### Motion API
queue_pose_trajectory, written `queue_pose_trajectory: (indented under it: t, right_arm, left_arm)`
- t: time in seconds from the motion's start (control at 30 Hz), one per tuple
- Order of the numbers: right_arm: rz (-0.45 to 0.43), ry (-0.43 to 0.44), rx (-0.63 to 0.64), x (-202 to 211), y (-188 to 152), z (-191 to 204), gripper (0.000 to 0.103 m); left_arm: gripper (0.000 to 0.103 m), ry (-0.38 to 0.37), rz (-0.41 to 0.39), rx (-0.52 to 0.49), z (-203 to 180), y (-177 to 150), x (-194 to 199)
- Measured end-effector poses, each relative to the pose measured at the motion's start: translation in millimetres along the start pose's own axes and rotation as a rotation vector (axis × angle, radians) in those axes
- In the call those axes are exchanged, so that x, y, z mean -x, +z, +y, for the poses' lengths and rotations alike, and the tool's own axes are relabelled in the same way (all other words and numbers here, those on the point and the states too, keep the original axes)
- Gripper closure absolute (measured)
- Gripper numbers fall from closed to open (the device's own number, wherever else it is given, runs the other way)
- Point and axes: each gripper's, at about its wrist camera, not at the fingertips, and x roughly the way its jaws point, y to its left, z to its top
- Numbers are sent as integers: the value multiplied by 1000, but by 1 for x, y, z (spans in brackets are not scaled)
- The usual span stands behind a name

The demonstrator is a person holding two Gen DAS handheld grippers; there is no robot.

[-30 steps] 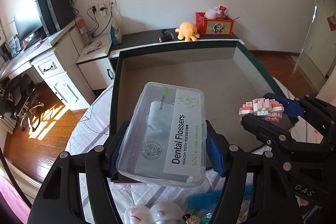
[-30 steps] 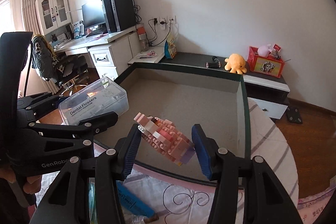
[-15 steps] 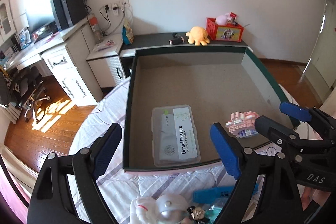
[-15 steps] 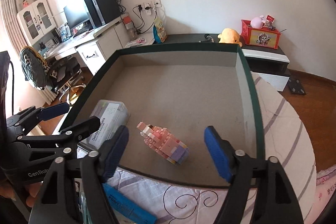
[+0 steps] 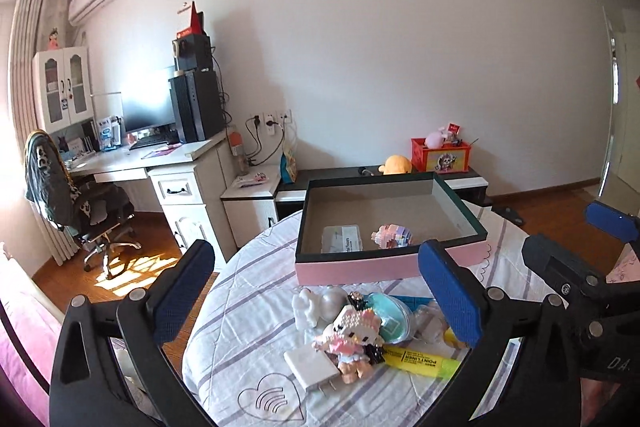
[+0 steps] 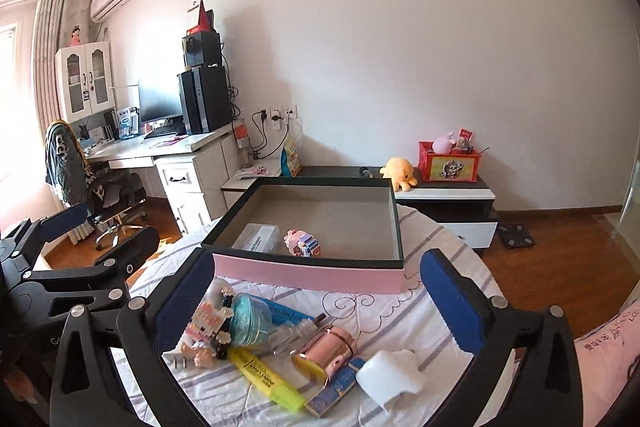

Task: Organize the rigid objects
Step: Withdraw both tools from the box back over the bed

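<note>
A pink-sided box (image 5: pixel 360 269) (image 6: pixel 312 277) with a dark rim stands on the round table. Inside lie the clear dental flosser case (image 5: pixel 341 239) (image 6: pixel 258 237) and a pink brick toy (image 5: pixel 391 235) (image 6: pixel 302 243). In front of the box is a pile: a pink brick doll (image 5: pixel 348 337) (image 6: pixel 204 323), a yellow highlighter (image 5: pixel 420 361) (image 6: pixel 266 377), a white plug (image 5: pixel 312 367), a teal capsule (image 5: pixel 390 317) (image 6: pixel 250 315), a rose-gold cylinder (image 6: pixel 326 349), a white star shape (image 6: pixel 394 375). My left gripper (image 5: pixel 316 303) and right gripper (image 6: pixel 316 303) are both open and empty above the pile.
A white striped cloth (image 5: pixel 248 347) covers the table. Behind it are a low dark cabinet (image 6: pixel 440 195) with an orange plush (image 6: pixel 400 171) and a red box (image 6: pixel 448 165), a white desk (image 5: pixel 160 167) with a computer, and an office chair (image 5: pixel 80 203).
Both grippers have pulled back and up from the box, empty. The flosser case and brick toy stay inside it. The pile in front has come into view.
</note>
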Motion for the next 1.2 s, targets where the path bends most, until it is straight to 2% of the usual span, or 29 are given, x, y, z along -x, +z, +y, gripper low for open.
queue_pose_trajectory:
  t: [0.2, 0.47, 0.87, 1.2]
  right_arm:
    - [-68, -49, 16, 58, -10, 19, 0]
    - [-149, -83, 24, 114, -18, 27, 0]
    - [-191, -83, 43, 139, -19, 35, 0]
    - [-174, -79, 45, 132, -21, 36, 0]
  left_arm:
    - [0, 7, -78, 55, 7, -16, 65]
    - [0, -20, -148, 62, 12, -20, 111]
    - [0, -10, -189, 66, 15, -19, 135]
    - [0, -8, -169, 65, 16, -23, 126]
